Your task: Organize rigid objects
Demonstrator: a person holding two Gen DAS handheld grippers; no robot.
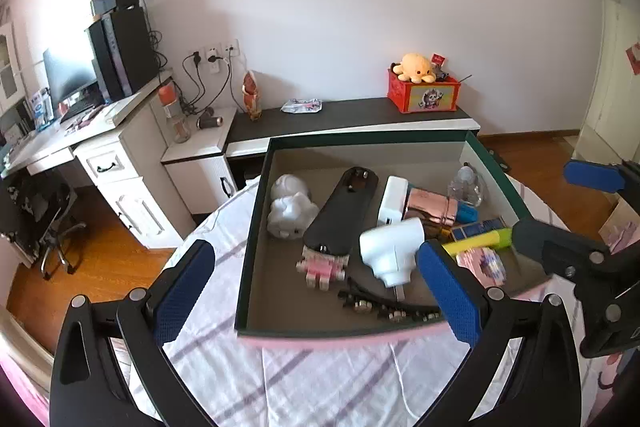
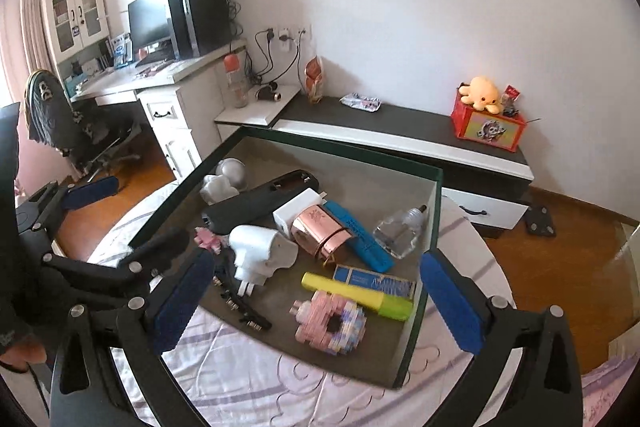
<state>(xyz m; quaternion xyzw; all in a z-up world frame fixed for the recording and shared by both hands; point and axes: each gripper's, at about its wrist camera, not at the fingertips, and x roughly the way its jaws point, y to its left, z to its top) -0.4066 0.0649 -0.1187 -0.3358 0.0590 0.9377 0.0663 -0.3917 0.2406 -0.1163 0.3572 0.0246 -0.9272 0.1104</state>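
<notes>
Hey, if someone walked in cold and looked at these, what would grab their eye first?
Probably the green-rimmed box on the bed, crowded with odds and ends: a white plug near the middle and a yellow marker toward its near right corner. Beyond it, an orange plush octopus tops a red box on the low cabinet.

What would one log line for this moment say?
left gripper: open, empty | right gripper: open, empty | box: holds white plug, yellow marker

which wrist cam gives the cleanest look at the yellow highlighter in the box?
Right wrist. The yellow highlighter lies there unobstructed, whole length visible beside the pink block toy. In the left wrist view, only a short stretch of the highlighter shows, with the left gripper's blue finger pad covering one end and the right gripper's finger the other.
</notes>
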